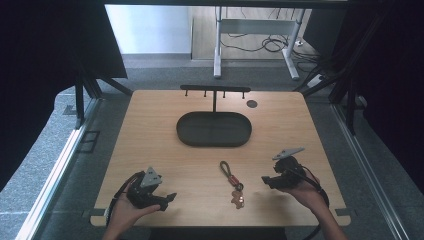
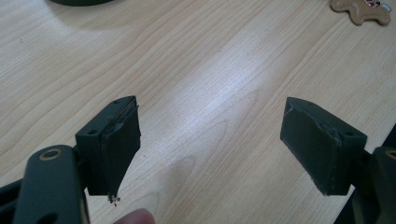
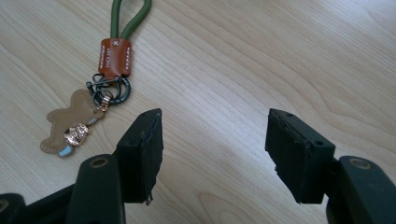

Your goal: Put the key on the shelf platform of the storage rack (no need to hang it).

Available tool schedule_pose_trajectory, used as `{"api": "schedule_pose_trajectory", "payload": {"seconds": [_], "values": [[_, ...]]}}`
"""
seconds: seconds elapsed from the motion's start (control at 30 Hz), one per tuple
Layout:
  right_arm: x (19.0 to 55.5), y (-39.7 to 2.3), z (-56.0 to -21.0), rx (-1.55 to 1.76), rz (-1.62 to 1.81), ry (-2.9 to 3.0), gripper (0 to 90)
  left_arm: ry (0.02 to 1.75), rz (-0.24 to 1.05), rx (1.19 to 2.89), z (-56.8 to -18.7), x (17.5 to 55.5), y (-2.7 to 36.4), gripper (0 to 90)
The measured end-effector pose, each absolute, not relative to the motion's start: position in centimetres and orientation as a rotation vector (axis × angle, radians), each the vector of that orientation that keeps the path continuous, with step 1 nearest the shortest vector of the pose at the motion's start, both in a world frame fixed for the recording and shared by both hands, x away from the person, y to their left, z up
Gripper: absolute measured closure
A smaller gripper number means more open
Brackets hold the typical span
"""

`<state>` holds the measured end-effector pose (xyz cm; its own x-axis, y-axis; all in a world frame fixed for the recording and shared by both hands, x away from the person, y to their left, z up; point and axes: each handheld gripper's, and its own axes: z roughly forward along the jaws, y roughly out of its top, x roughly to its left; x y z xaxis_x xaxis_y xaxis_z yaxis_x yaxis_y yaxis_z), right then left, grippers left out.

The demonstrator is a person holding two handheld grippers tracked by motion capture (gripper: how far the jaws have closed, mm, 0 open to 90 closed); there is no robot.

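A keychain [image 1: 231, 183] lies on the wooden table near the front centre. It has a green cord loop [image 3: 130, 16], a brown leather tab [image 3: 114, 57], dark metal rings and a tan bear-shaped charm [image 3: 70, 121]. My right gripper [image 1: 266, 181] hovers just right of it, jaws pointing left. In the right gripper view that gripper [image 3: 215, 149] stands open over bare wood, the keychain off to its left. My left gripper [image 1: 170, 198] rests at the front left, open with nothing between its jaws [image 2: 210, 144]; the charm [image 2: 360, 11] peeks in at the top right corner.
A black oval tray [image 1: 214, 141] sits mid-table, and behind it stands a black rack with several hooks [image 1: 215, 90]. A small dark disc [image 1: 252, 104] lies at the back right. Bare wood stretches between the tray and the keychain.
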<state>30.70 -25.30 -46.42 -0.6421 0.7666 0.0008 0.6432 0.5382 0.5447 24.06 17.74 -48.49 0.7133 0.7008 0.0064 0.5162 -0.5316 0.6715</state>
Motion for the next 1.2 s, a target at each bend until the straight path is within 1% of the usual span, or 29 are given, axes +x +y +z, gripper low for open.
{"api": "schedule_pose_trajectory", "payload": {"seconds": [0.6,1.2], "values": [[31.4,-21.7,-46.7,1.098,0.672,2.626,38.5,0.915,0.361,2.256,-48.4,24.0,17.8,20.4],[31.7,-19.6,-47.1,1.047,0.636,2.685,38.9,0.915,0.354,2.262,-48.6,24.0,17.6,20.4]]}}
